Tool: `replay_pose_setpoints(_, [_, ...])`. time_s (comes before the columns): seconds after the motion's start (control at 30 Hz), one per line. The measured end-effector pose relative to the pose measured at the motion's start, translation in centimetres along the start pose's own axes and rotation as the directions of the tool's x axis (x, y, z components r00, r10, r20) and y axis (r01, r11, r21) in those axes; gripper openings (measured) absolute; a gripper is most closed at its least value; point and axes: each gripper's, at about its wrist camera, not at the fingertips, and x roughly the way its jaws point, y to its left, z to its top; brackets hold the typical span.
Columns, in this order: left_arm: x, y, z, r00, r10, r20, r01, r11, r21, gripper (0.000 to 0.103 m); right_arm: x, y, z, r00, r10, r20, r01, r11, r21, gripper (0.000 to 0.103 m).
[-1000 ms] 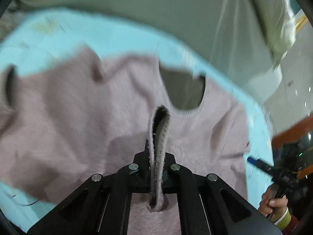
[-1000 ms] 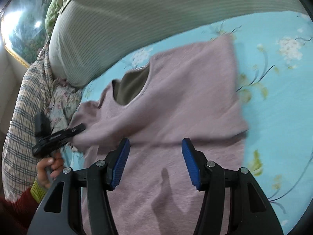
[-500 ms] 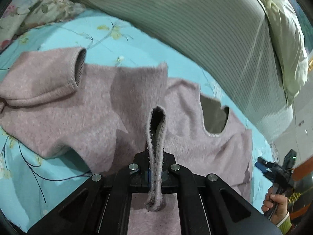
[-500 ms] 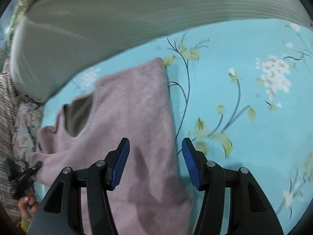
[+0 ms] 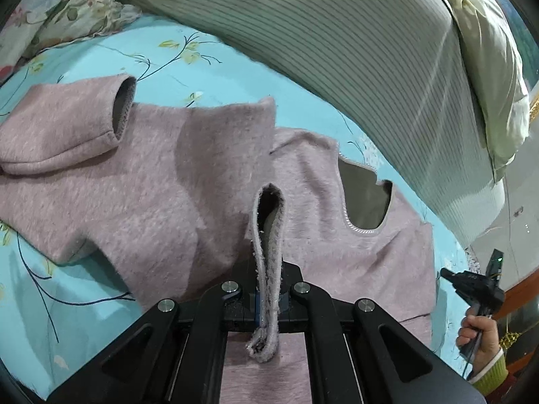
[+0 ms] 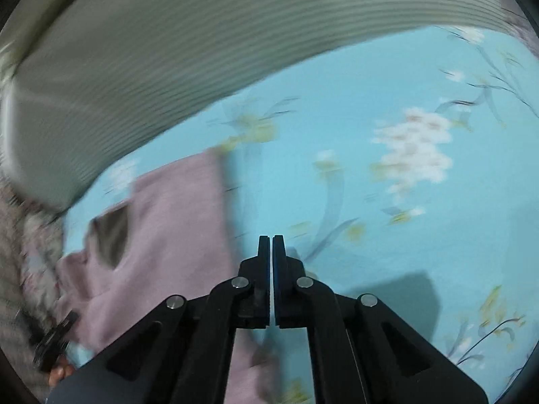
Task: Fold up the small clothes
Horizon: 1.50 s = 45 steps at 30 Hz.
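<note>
A small pink fuzzy sweater (image 5: 161, 202) lies on the light blue floral bedsheet (image 5: 101, 303), partly folded over itself, its neck opening (image 5: 363, 202) to the right and a sleeve cuff (image 5: 121, 111) at upper left. My left gripper (image 5: 267, 289) is shut on a ribbed cuff or hem of the sweater (image 5: 267, 252), which stands up as a loop between the jaws. My right gripper (image 6: 271, 245) is shut and empty, over the bare sheet (image 6: 370, 202) just right of the sweater's edge (image 6: 175, 222). It also shows, held in a hand, in the left wrist view (image 5: 471, 282).
A large grey-green ribbed pillow (image 5: 353, 50) runs along the far side of the bed, also blurred in the right wrist view (image 6: 151, 50). A floral pillow (image 5: 60, 10) lies at upper left. A pale green cushion (image 5: 481, 50) sits at the right.
My right gripper has closed from open and swung right, off the sweater onto bare sheet. My left gripper kept its hold on the cuff and drew back a little.
</note>
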Motion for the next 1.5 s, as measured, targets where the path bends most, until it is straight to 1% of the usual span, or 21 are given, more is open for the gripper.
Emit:
replay_pose_setpoints(0.07, [-0.1,0.0,0.0,1.0,-0.006,-0.003,0.006,1.0,0.011,0.002,0.3,2.6,-1.3,0.998,0.06,-0.02,-0.062,0.995,-0.081,0.004])
replay_pose_setpoints(0.17, [0.3,-0.5,0.0,0.999,-0.034,-0.031,0.035,0.999,0.031,0.002,2.8,6.3,-3.8,0.983,0.128,-0.13,-0.147,0.977,-0.153,0.004])
replay_pose_setpoints(0.23, [0.9,-1.3,0.0,0.998,-0.044,-0.055,0.047,0.997,0.058,0.002,5.0,7.1,-5.0,0.976,0.109,-0.191,-0.139,0.979,-0.152,0.004])
replay_pose_setpoints(0.3, [1.3,-1.7,-0.1,0.998,-0.02,-0.06,0.025,0.996,0.09,0.002,7.2,6.5,-5.7,0.97,0.053,-0.239,-0.085,0.989,-0.125,0.004])
replay_pose_setpoints(0.4, [1.4,-0.8,0.0,0.997,0.059,-0.053,-0.054,0.994,0.097,0.002,7.5,5.1,-5.6,0.967,0.095,-0.234,-0.109,0.993,-0.046,0.003])
replay_pose_setpoints(0.47, [1.1,0.8,0.2,0.991,0.12,-0.057,-0.115,0.99,0.08,0.006,7.2,5.2,-5.5,0.97,0.072,-0.234,-0.089,0.994,-0.06,0.004])
replay_pose_setpoints(0.57, [-0.6,3.2,0.3,0.99,0.126,-0.058,-0.124,0.992,0.035,0.006,6.6,6.2,-5.7,0.971,0.03,-0.236,-0.056,0.993,-0.105,0.004])
replay_pose_setpoints(0.67, [-3.5,5.0,0.5,0.99,0.143,-0.015,-0.143,0.99,0.013,0.007,6.3,7.2,-6.1,0.971,0.039,-0.234,-0.065,0.992,-0.104,0.007])
replay_pose_setpoints(0.7, [-4.3,5.5,0.7,0.988,0.157,0.0,-0.157,0.988,0.009,0.009,6.1,7.3,-6.3,0.972,0.044,-0.233,-0.069,0.992,-0.103,0.015])
replay_pose_setpoints(0.73, [-5.1,6.1,1.0,0.983,0.183,0.017,-0.183,0.983,0.007,0.012,6.3,7.9,-6.4,0.971,0.047,-0.233,-0.072,0.992,-0.1,0.033])
replay_pose_setpoints(0.8, [-6.0,7.1,1.9,0.973,0.226,0.046,-0.226,0.974,0.008,0.037,5.8,8.5,-7.2,0.971,0.066,-0.229,-0.092,0.99,-0.104,0.058])
replay_pose_setpoints(0.93, [-6.1,8.8,4.4,0.965,0.257,0.061,-0.259,0.965,0.035,0.062,5.3,10.4,-8.5,0.967,0.092,-0.237,-0.128,0.982,-0.142,0.059])
replay_pose_setpoints(1.07, [-3.9,8.9,6.2,0.941,0.333,0.056,-0.337,0.936,0.105,0.07,5.4,11.6,-9.2,0.959,0.115,-0.26,-0.155,0.978,-0.138,0.059])
replay_pose_setpoints(1.13, [-2.3,9.1,6.9,0.925,0.378,0.04,-0.38,0.914,0.142,0.071,5.4,12.1,-9.4,0.957,0.121,-0.265,-0.163,0.977,-0.141,0.059])
replay_pose_setpoints(1.2, [-0.6,9.2,7.2,0.918,0.396,0.011,-0.391,0.904,0.175,0.075,5.2,12.3,-9.5,0.954,0.131,-0.269,-0.173,0.975,-0.14,0.059])
replay_pose_setpoints(1.33, [2.1,10.1,7.3,0.896,0.445,-0.014,-0.431,0.875,0.219,0.074,5.0,12.8,-9.6,0.952,0.133,-0.277,-0.179,0.973,-0.148,0.059])
replay_pose_setpoints(1.37, [2.2,10.2,7.4,0.895,0.446,-0.005,-0.434,0.874,0.22,0.069,5.0,12.9,-9.7,0.951,0.131,-0.279,-0.178,0.972,-0.151,0.059])
replay_pose_setpoints(1.4, [2.1,10.3,7.5,0.895,0.447,0.01,-0.438,0.872,0.217,0.05,5.0,13.0,-9.7,0.951,0.129,-0.28,-0.177,0.972,-0.152,0.059])
replay_pose_setpoints(1.43, [1.9,10.7,7.8,0.892,0.451,0.015,-0.445,0.872,0.204,0.039,4.9,12.8,-9.7,0.95,0.131,-0.283,-0.18,0.972,-0.153,0.059])
replay_pose_setpoints(1.47, [1.7,11.0,8.1,0.897,0.442,0.011,-0.436,0.88,0.186,0.016,5.0,12.9,-9.8,0.949,0.134,-0.284,-0.183,0.971,-0.154,0.059])
replay_pose_setpoints(1.5, [1.1,11.5,8.5,0.913,0.408,0.006,-0.404,0.903,0.148,0.005,5.0,12.9,-9.8,0.949,0.135,-0.286,-0.185,0.97,-0.155,0.059])
